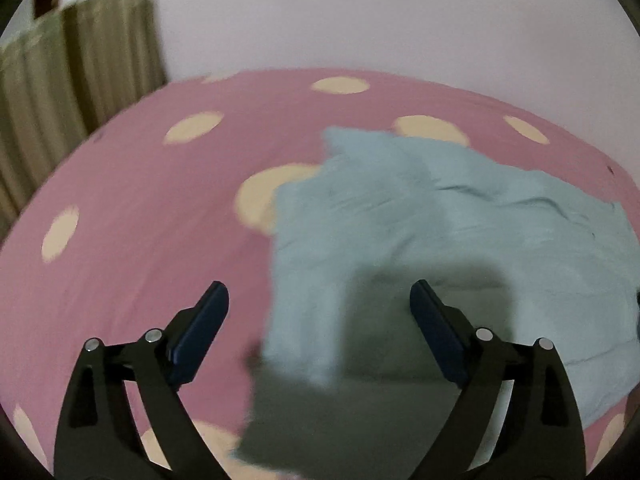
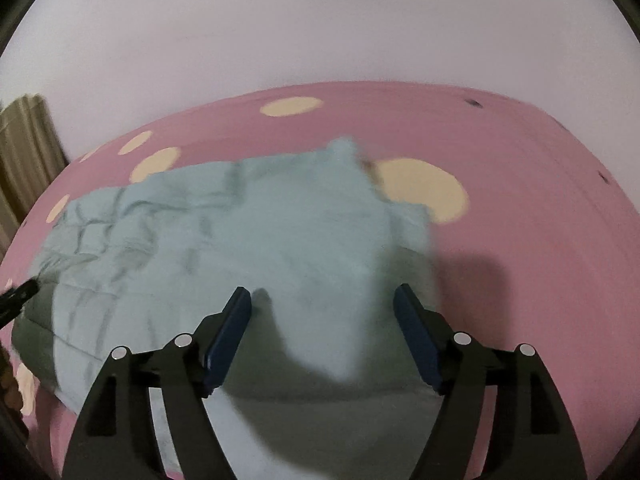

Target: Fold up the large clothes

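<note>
A large light blue garment (image 1: 420, 216) lies spread and rumpled on a pink bed sheet with cream dots (image 1: 140, 200). My left gripper (image 1: 319, 292) is open and empty above the garment's left edge. In the right wrist view the same garment (image 2: 248, 232) fills the middle, and my right gripper (image 2: 322, 296) is open and empty above its right part. The tip of the left gripper (image 2: 18, 294) pokes in at the far left edge of that view. Both views are blurred.
A beige pleated curtain (image 1: 60, 80) hangs at the left beyond the bed, also in the right wrist view (image 2: 24, 152). A plain pale wall (image 1: 360, 12) stands behind the bed. Bare pink sheet (image 2: 540, 240) lies to the right of the garment.
</note>
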`<state>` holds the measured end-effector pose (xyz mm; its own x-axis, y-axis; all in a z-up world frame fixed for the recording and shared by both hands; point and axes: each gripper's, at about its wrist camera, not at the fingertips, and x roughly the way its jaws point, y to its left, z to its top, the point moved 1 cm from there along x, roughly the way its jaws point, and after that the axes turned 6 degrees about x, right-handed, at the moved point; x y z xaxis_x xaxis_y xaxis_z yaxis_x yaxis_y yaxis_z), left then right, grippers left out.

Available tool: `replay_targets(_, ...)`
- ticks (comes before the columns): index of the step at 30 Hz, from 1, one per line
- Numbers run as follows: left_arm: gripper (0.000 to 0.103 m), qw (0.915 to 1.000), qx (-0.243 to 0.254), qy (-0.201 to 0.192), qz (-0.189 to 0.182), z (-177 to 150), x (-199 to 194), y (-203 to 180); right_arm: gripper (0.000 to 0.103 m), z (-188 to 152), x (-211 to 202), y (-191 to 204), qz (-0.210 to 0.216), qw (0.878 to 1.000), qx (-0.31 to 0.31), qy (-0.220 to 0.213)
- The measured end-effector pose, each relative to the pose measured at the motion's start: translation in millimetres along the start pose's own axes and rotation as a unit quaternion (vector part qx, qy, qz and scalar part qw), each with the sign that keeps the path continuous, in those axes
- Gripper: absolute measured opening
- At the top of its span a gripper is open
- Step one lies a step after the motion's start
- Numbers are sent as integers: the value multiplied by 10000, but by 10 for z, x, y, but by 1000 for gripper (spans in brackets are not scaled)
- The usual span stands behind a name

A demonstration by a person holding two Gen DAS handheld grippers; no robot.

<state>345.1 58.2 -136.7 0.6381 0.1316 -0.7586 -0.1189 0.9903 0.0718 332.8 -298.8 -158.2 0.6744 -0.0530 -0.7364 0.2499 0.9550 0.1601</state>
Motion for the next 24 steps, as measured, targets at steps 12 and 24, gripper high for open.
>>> replay_targets(12,94,9864,-922,847,-1063,-207,354,237,82,-148,282,-481,427,9916,988,711)
replay_targets(24,69,9892,-505,664,-1206,-165,357,67,52,-187,352,-275,466,9941,690,695)
